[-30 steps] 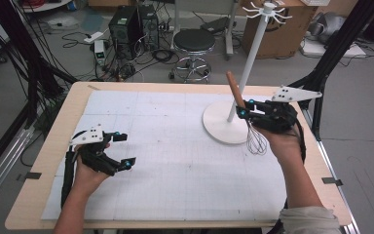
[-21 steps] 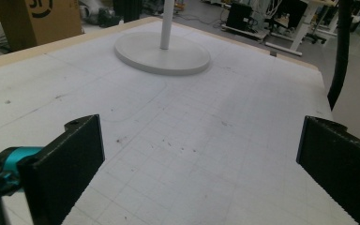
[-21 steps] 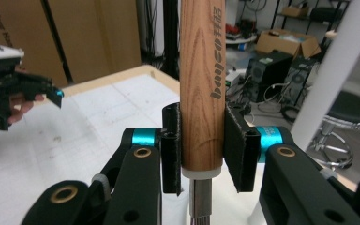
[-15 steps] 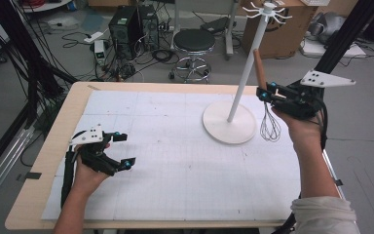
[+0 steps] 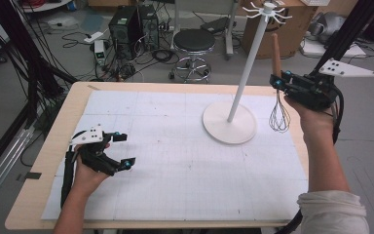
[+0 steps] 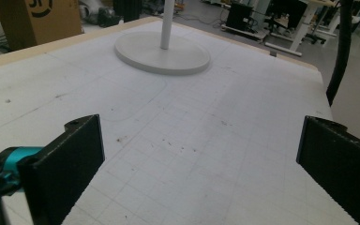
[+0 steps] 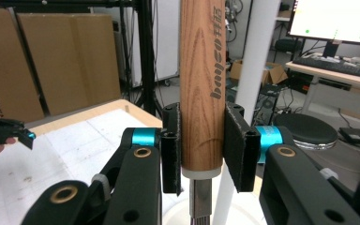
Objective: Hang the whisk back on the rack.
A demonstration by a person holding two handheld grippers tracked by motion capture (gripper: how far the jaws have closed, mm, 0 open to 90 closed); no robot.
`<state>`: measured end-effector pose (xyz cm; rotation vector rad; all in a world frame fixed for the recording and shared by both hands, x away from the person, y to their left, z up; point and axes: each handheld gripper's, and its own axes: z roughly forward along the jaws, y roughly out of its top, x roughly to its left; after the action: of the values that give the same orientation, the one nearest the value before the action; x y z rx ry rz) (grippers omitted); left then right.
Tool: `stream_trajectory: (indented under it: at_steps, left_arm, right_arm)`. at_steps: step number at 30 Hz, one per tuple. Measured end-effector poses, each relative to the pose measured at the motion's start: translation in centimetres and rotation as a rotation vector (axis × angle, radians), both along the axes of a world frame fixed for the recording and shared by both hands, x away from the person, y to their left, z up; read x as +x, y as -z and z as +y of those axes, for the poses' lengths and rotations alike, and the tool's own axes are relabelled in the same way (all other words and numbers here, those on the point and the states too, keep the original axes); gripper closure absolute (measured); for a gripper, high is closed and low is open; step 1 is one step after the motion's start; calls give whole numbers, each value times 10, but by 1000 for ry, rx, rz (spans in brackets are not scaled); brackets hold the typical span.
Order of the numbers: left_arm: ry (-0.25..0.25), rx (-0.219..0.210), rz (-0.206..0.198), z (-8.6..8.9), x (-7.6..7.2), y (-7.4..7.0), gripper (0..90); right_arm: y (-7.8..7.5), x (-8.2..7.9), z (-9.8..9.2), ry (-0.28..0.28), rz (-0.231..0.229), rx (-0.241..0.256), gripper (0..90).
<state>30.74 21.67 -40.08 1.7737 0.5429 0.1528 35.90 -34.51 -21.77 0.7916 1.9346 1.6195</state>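
The right gripper (image 5: 278,84) is clamping the wooden-handled wire whisk (image 5: 277,78) upright, just right of the white pole stand (image 5: 230,126), above the table's right edge (image 5: 299,146). The left gripper (image 5: 121,148) is resting near-left, jaws apart, with bare white grid mat (image 5: 175,170) lying between them.

left tongs (image 5: 122,149): low, jaws wide apart | right tongs (image 5: 276,82): raised, jaws clamped
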Motion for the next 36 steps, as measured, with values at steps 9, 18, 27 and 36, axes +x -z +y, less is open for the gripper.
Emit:
stream_trajectory:
  at_steps: [9,18,27,36]
  left_arm:
    - [0,-1,1,0,0,0,17]
    - [3,11,2,0,0,0,17]
    - [1,9,5,0,0,2,17]
    - [2,13,10,0,1,3,17]
  right_arm:
    - [-7,7,-18,51,-20,50,708]
    - [-22,24,-32,102,-20,72,707]
    - [-20,45,-39,162,24,59,707]
    - [-27,55,-31,154,20,38,707]
